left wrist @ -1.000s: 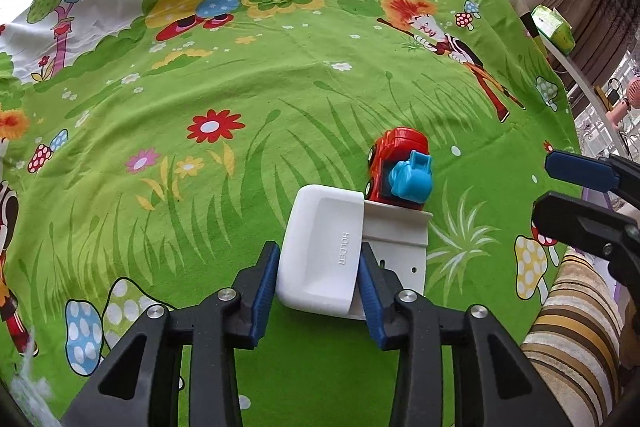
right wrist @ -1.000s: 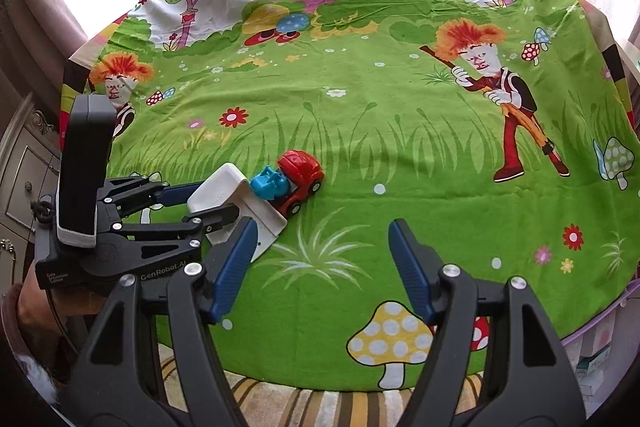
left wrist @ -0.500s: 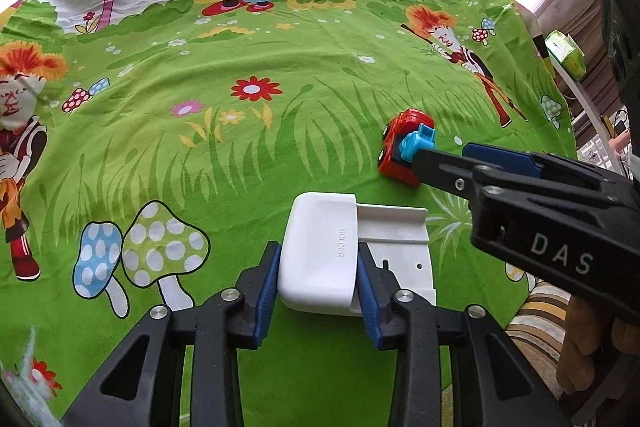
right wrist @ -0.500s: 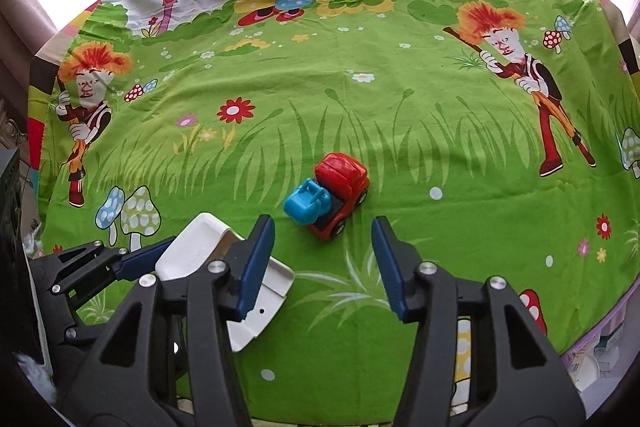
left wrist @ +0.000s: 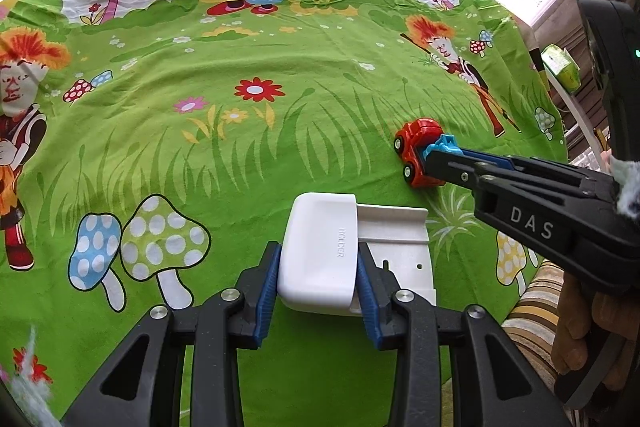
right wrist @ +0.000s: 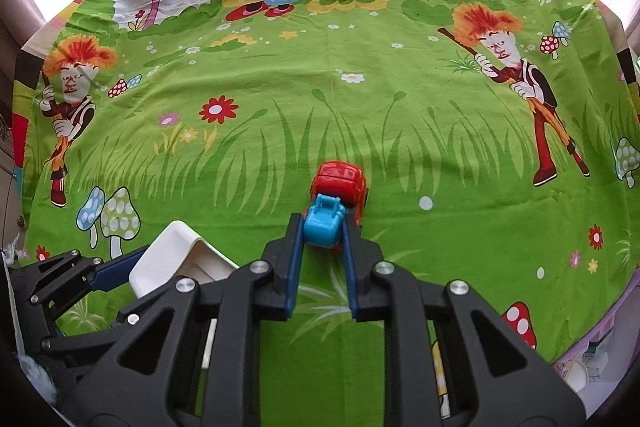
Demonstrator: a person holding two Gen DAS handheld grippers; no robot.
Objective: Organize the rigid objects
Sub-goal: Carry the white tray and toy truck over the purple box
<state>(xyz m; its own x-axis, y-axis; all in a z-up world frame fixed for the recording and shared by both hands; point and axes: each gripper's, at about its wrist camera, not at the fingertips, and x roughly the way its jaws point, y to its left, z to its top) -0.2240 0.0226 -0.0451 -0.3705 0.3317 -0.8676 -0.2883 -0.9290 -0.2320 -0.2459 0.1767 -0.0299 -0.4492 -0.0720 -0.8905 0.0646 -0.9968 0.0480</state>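
Between my right gripper [right wrist: 322, 227] pads: car [right wrist: 338, 187], blue end pinched, long axis pointing away. Left gripper [left wrist: 318, 267] clamps holder [left wrist: 320, 259], just beside.

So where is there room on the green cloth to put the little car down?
Lots of bare cloth lies beyond the toy car, and out to the right of it. The near left is crowded: the white holder sits in the left gripper, close beside the right gripper, which is shut on the car.
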